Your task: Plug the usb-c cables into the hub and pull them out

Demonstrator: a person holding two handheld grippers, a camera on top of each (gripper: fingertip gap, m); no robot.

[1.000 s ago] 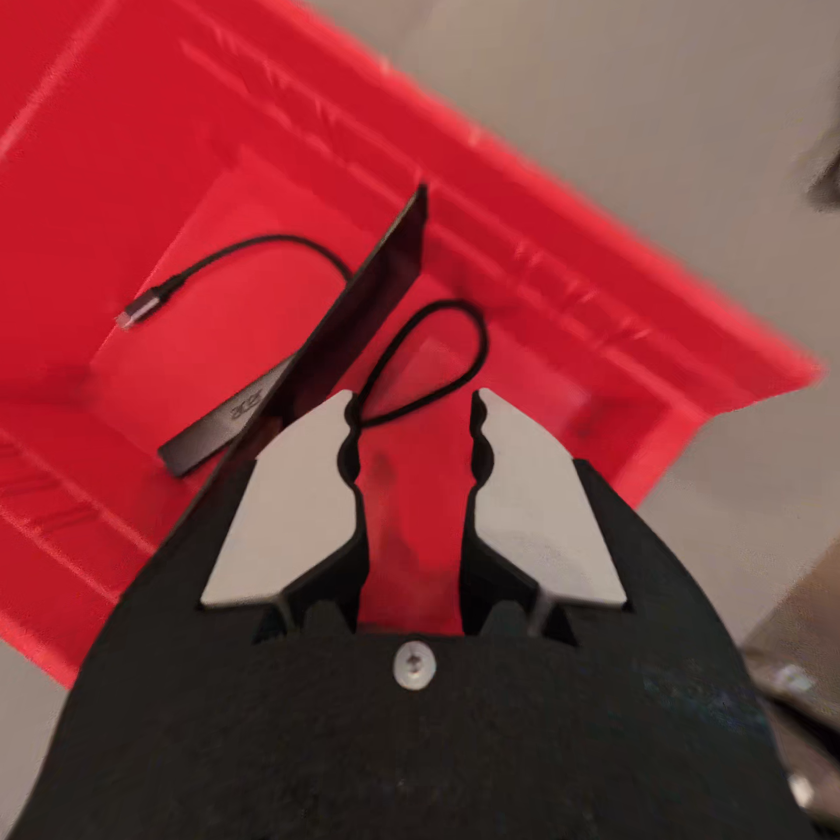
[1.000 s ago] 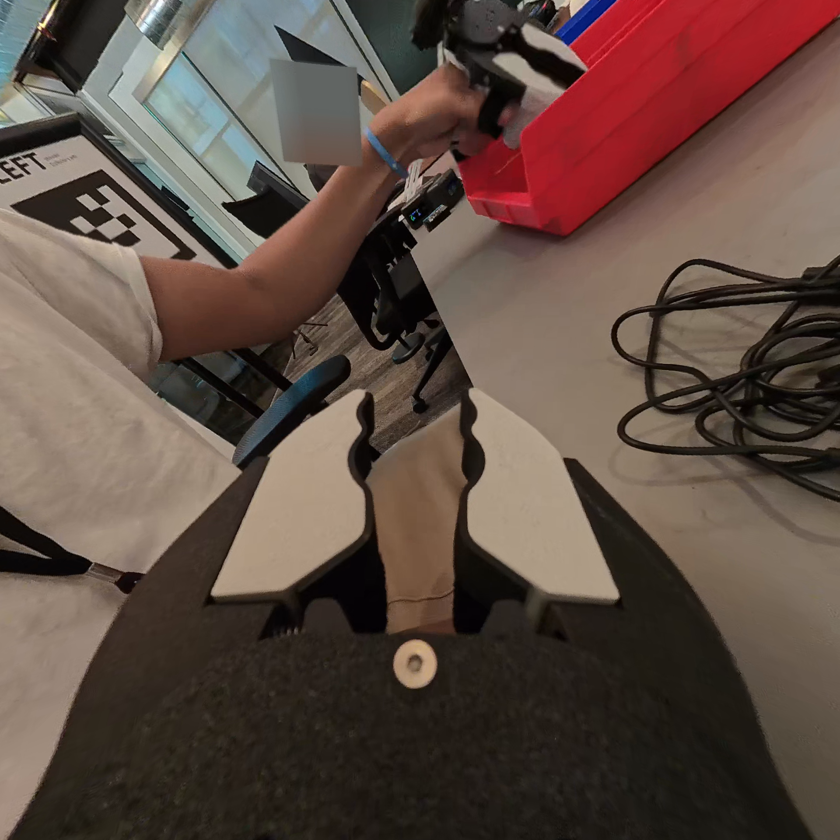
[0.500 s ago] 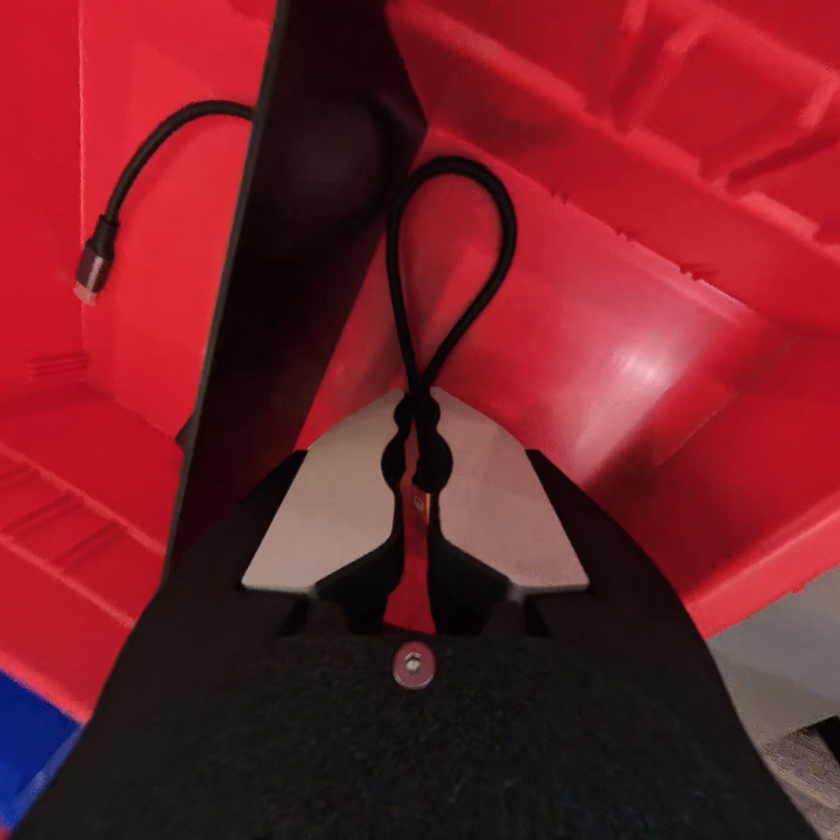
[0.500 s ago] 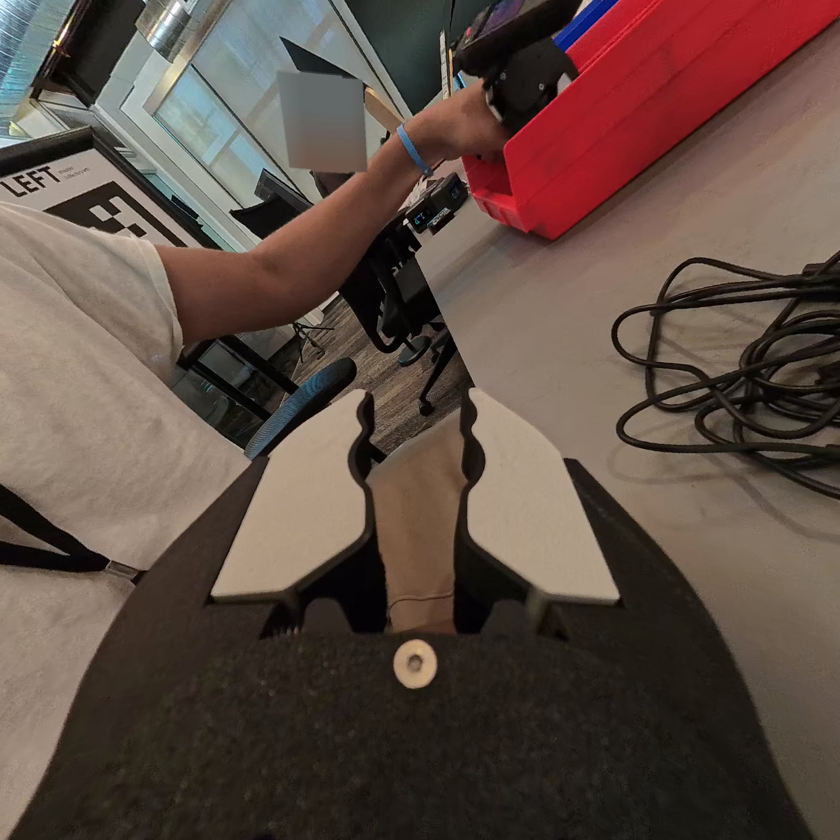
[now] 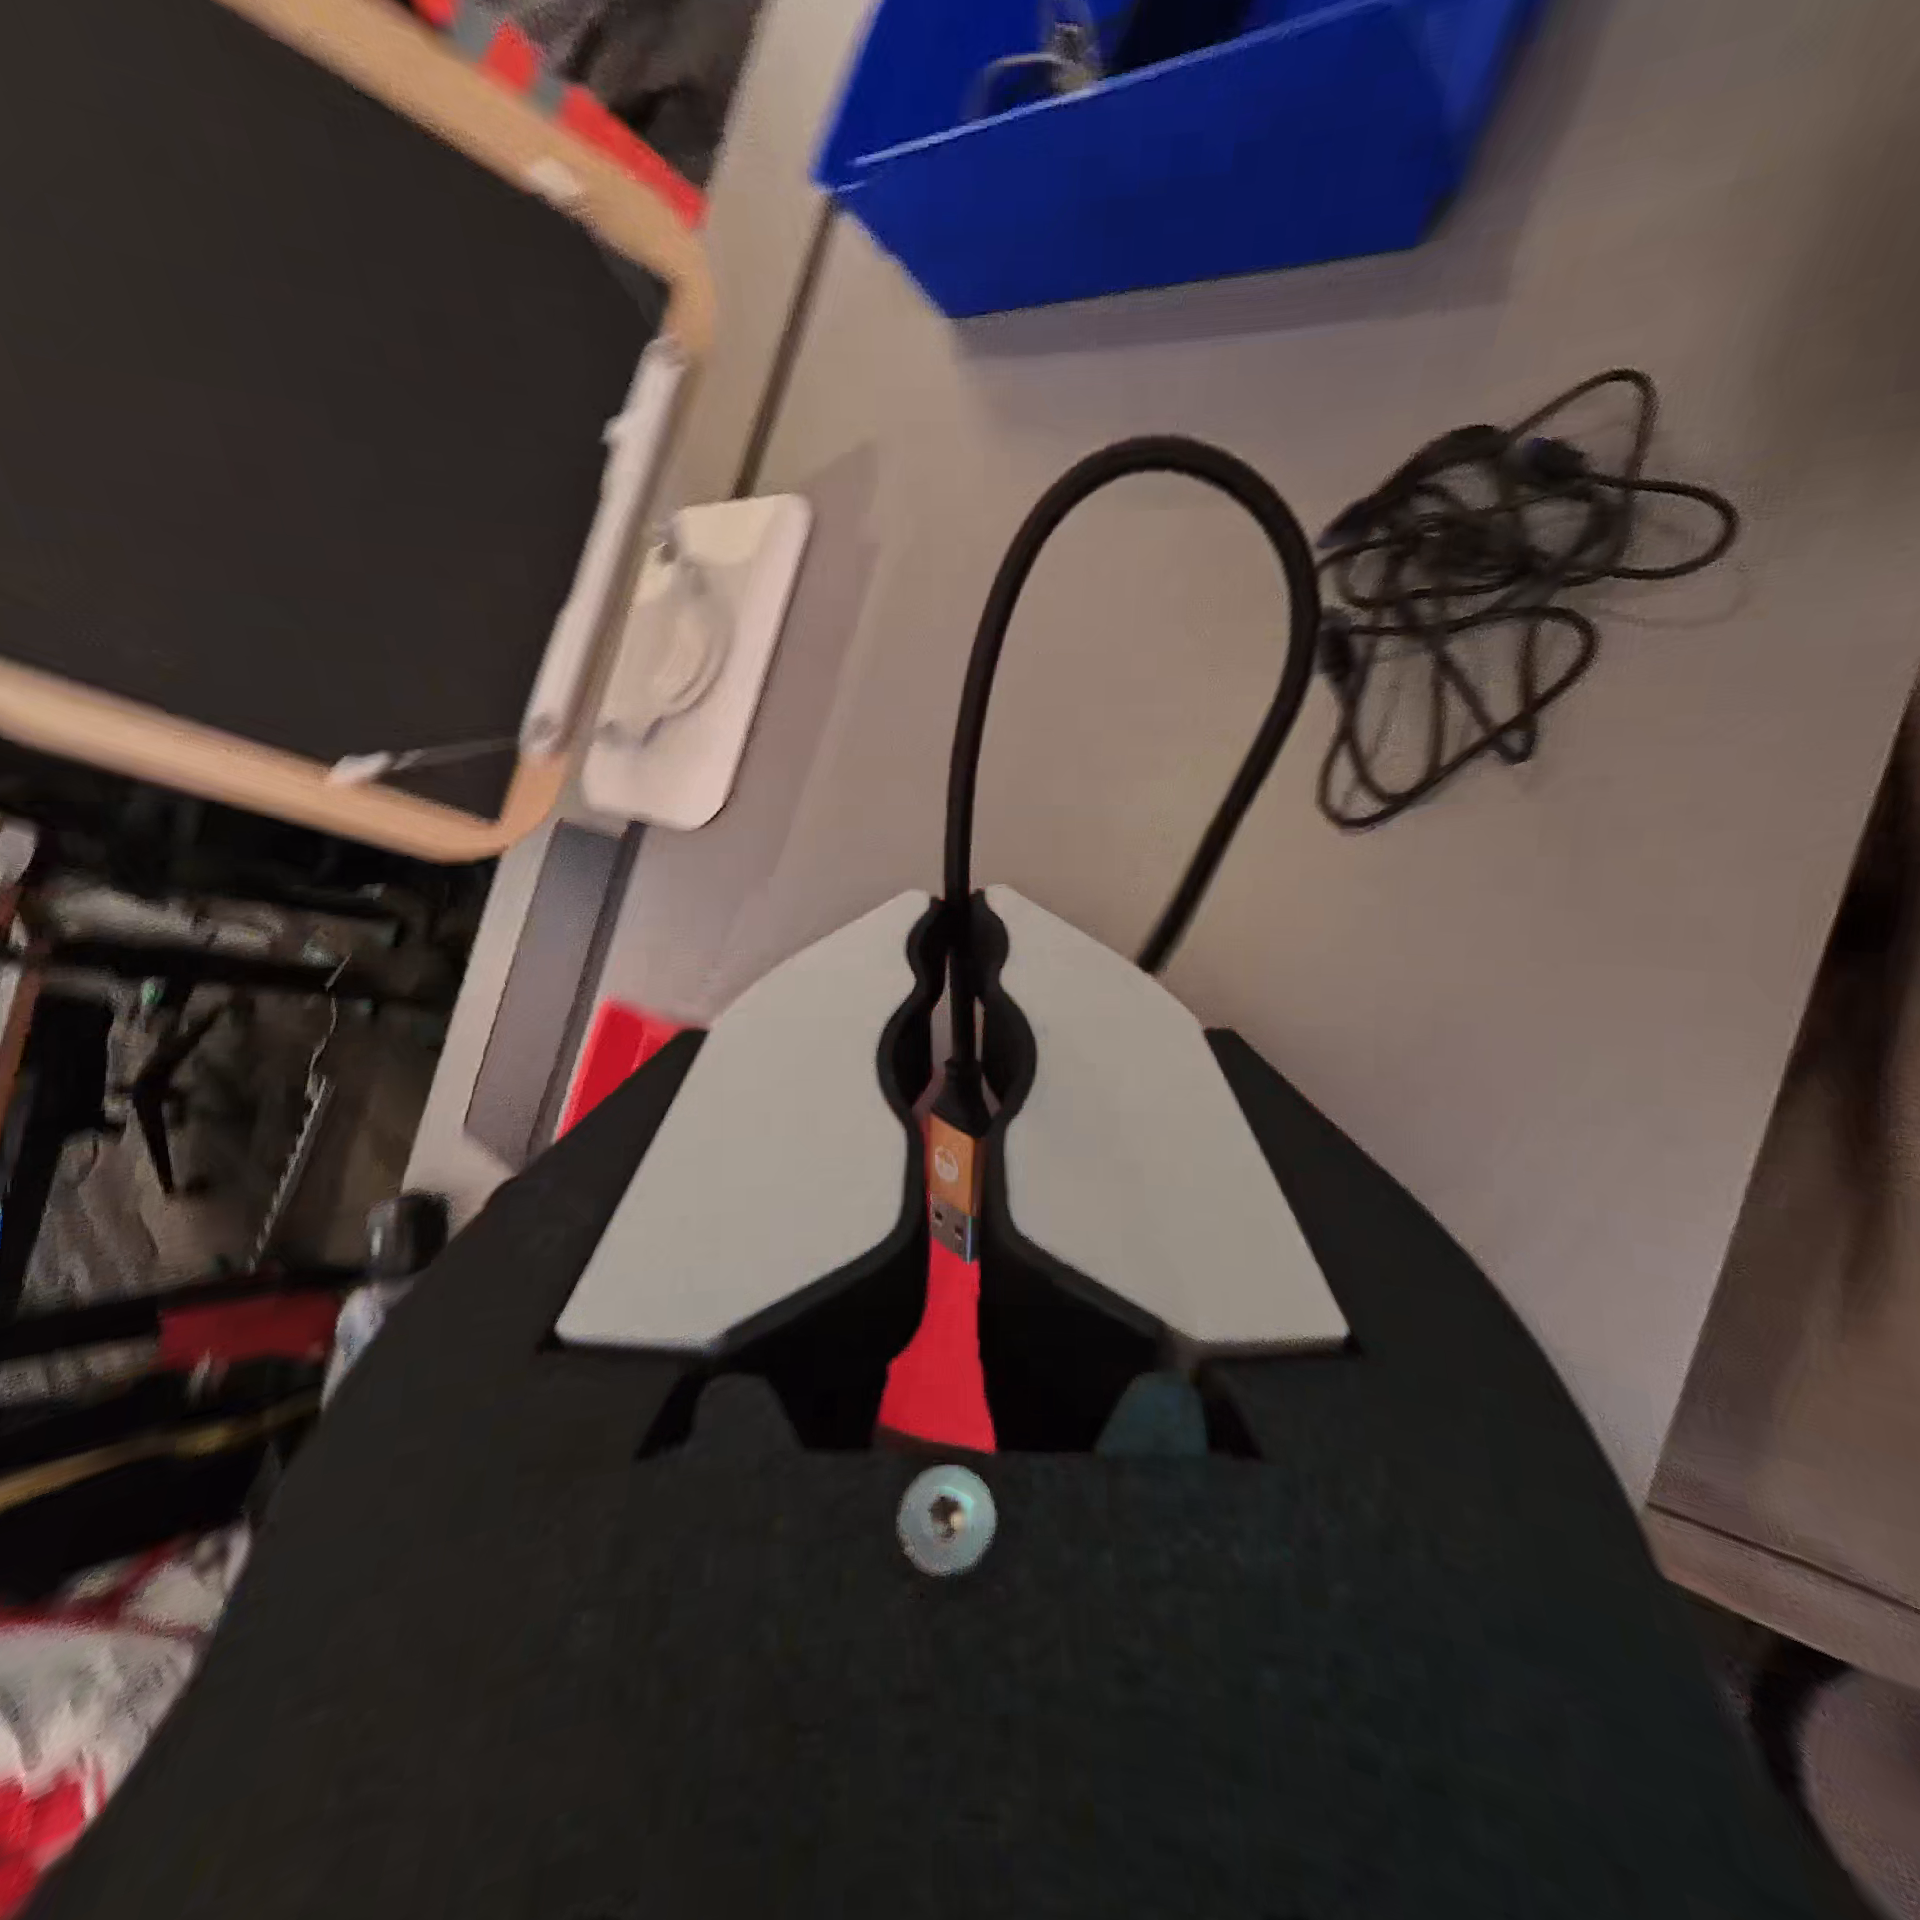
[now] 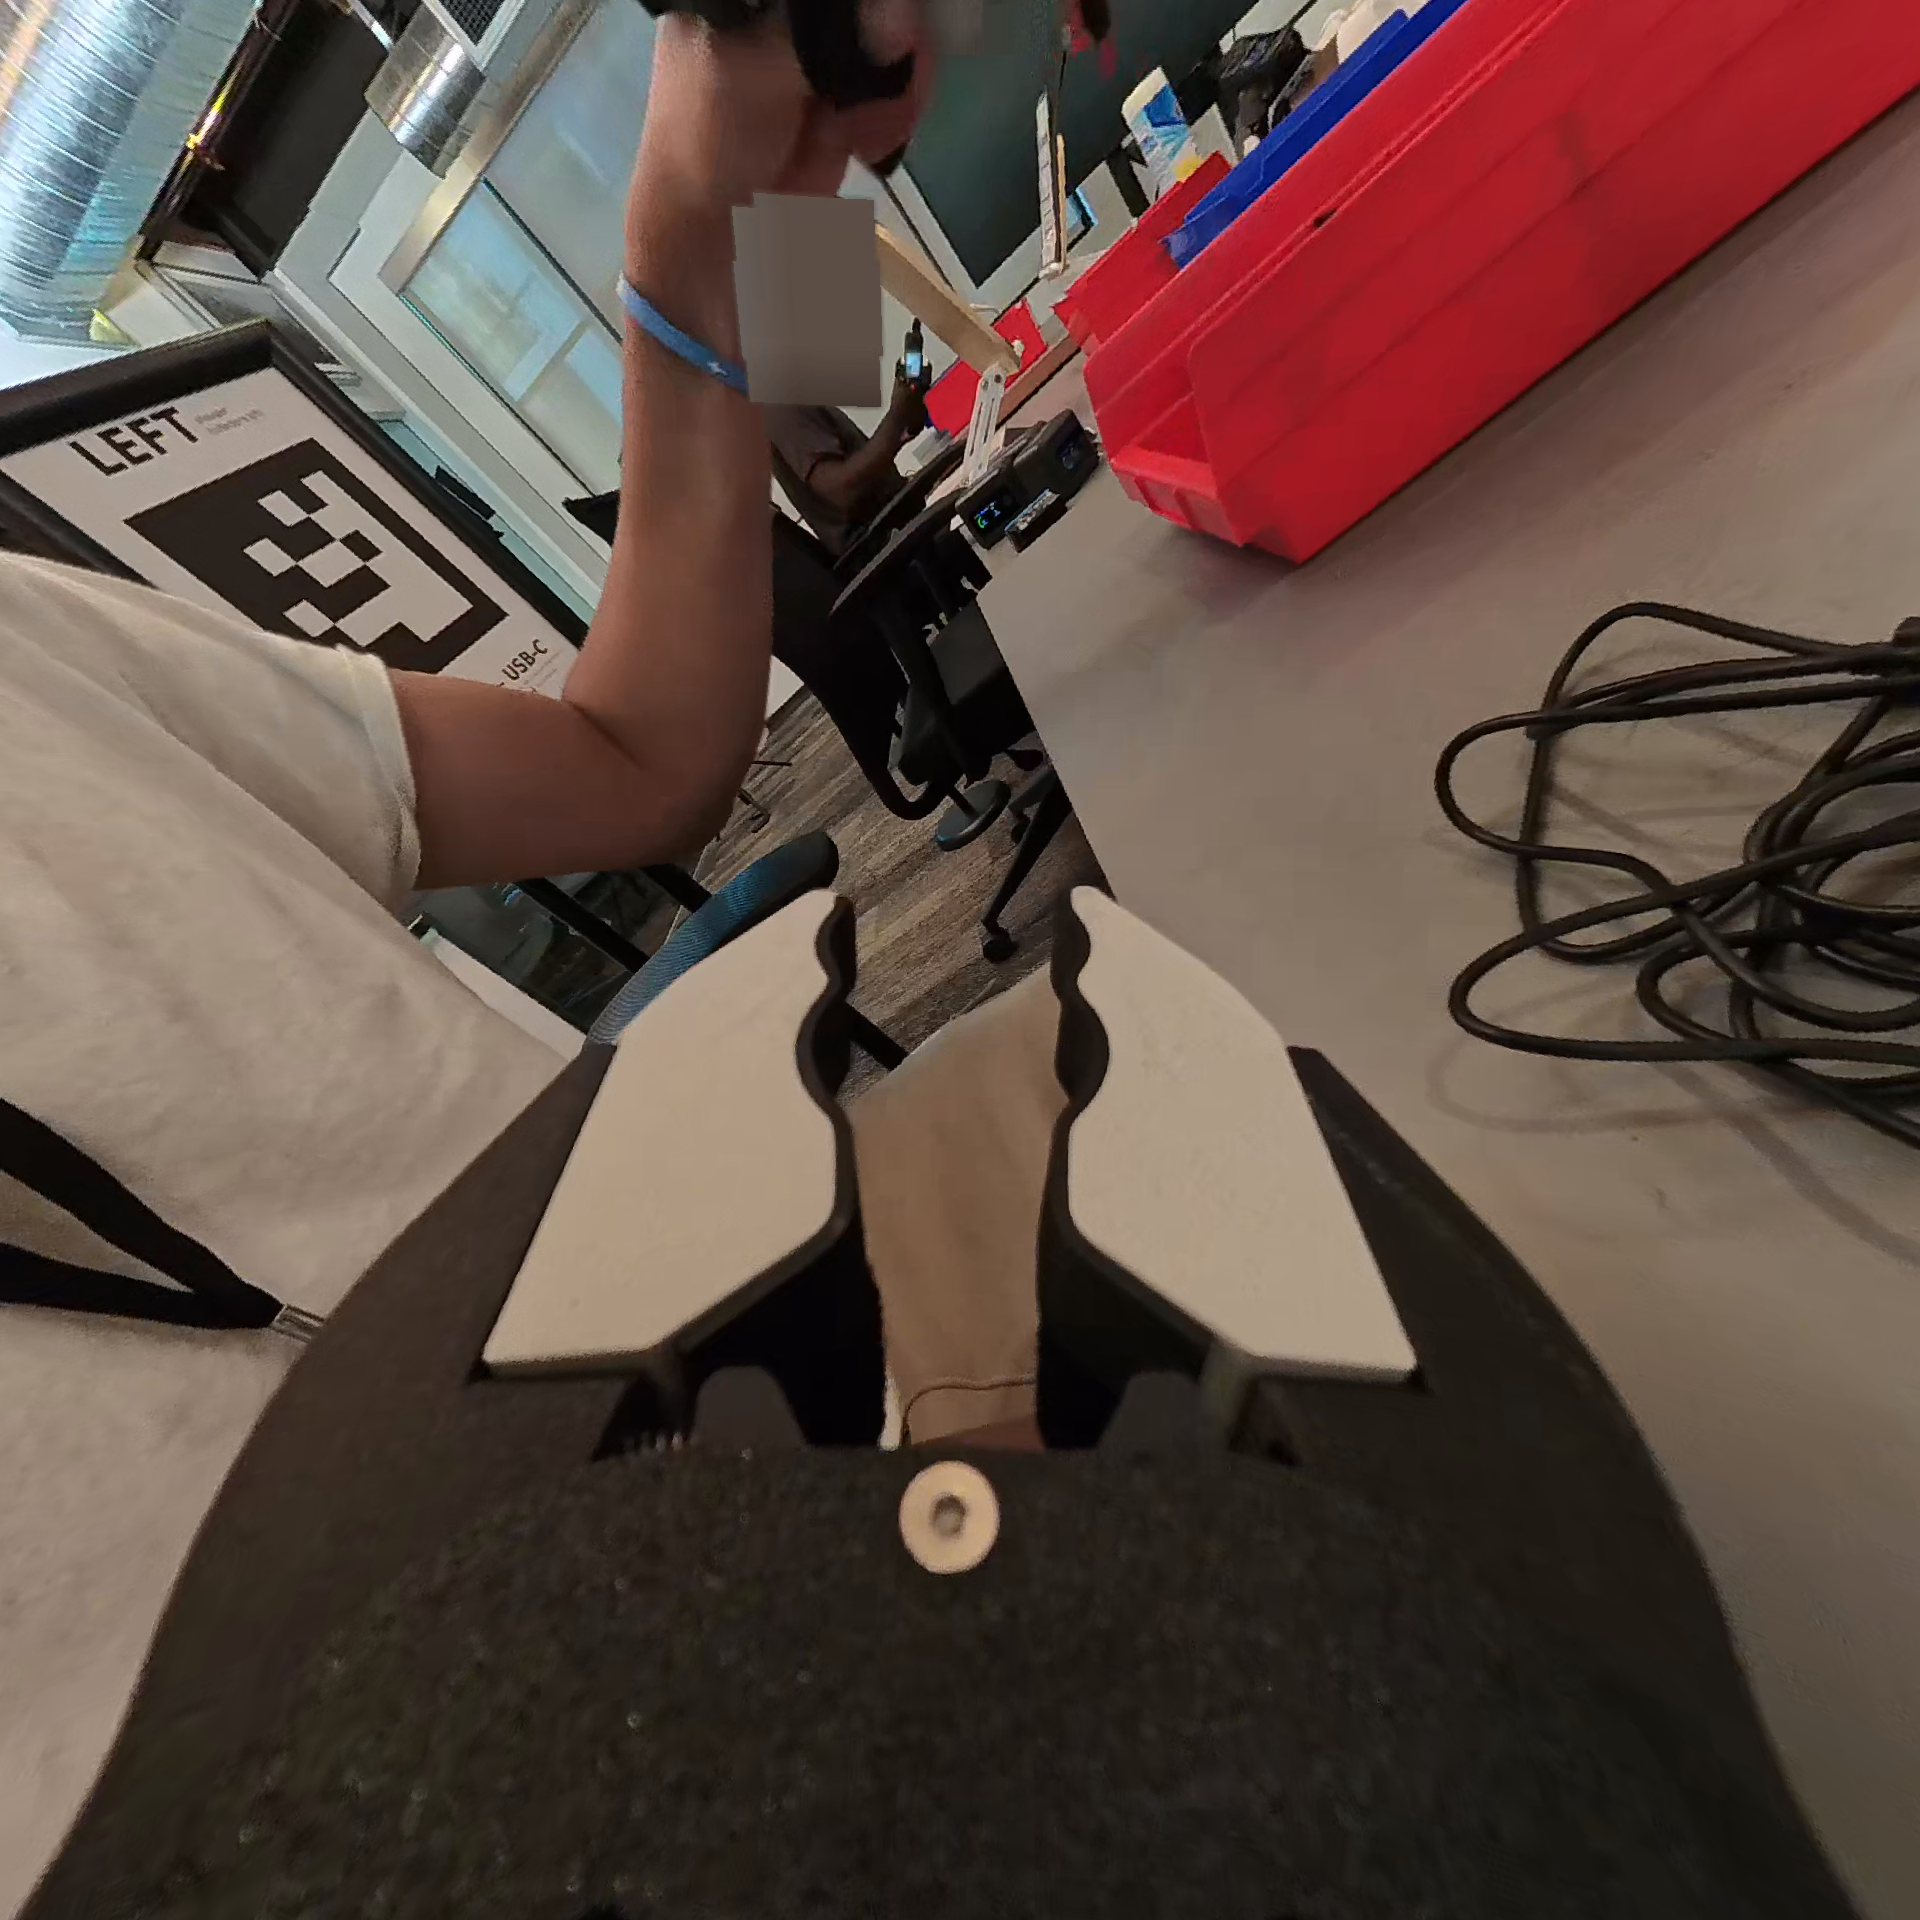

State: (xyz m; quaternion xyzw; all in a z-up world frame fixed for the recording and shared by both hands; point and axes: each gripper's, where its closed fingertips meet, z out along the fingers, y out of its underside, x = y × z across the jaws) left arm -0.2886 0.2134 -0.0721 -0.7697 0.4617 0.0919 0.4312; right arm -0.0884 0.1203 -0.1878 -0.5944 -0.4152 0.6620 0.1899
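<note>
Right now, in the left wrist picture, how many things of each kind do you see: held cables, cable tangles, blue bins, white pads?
Black cable held in the left gripper: 1
Tangle of black cables on the table: 1
Blue bin: 1
White pad: 1
Total: 4

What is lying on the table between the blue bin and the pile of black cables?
Nothing: in the left wrist view, bare grey table separates the blue bin from the pile of black cables.

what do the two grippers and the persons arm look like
Both the left gripper and the right gripper have a black grainy body, pale grey fingers with wavy black inner edges, and one silver screw. The person wears a white short sleeve and a blue wristband.
</note>
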